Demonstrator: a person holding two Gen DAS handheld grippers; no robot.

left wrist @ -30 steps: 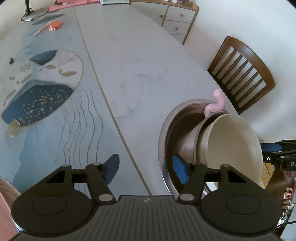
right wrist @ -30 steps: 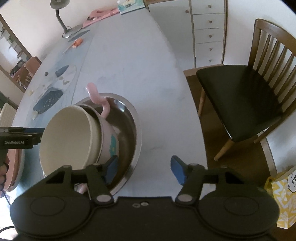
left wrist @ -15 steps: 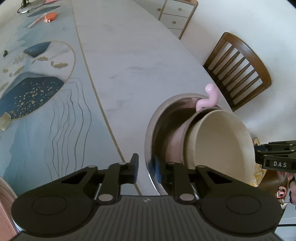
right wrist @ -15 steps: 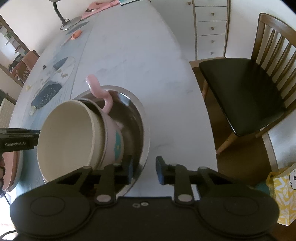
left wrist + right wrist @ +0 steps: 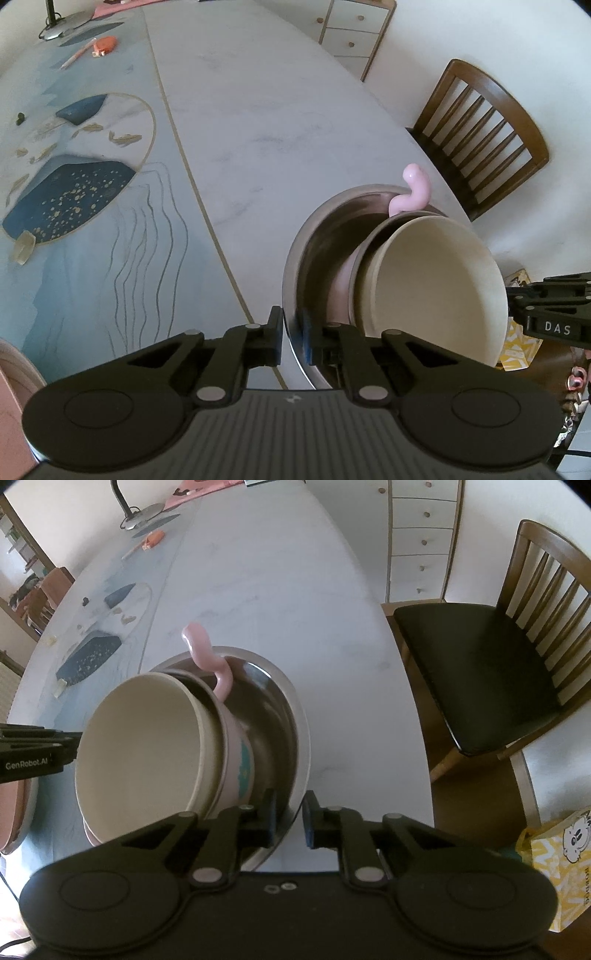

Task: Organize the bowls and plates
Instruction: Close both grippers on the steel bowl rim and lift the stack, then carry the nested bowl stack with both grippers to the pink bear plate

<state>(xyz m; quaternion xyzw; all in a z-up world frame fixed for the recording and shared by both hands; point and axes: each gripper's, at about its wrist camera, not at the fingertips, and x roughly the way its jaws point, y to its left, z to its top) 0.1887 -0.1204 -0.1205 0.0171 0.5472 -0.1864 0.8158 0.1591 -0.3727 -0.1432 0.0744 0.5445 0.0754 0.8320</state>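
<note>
- We have both grippers on the rim of the steel bowl (image 5: 314, 236), which sits near the table's (image 5: 258, 110) right edge, toward the near end and close to the wooden chair (image 5: 491, 657).
- Our left gripper (image 5: 291, 338) pinches the near-left part of that rim — one blue-padded finger outside the wall, one inside, pressed almost together on the thin metal.
- Our right gripper (image 5: 290, 818) has the near-right part of the rim between its fingers, and its jaws are closing on it; the pads look to be in contact, though the rim is blurred there and we would not swear to a firm grip.
- Inside the steel bowl a pink bowl (image 5: 236, 749) with a curled pink handle (image 5: 207, 653) leans on its side, and a cream bowl (image 5: 144, 746) is nested inside it, its mouth tipped toward the table's left side.
- So the bowls appear already gathered — three stacked as one bundle.
- At the table's near-left corner we see the edge of some pink plates (image 5: 14, 812), apart from the bowls.
- What is left, as we judge it: carry the bowl bundle to its place and deal with those plates. The tilted inner bowls could shift when the steel bowl moves.
</note>
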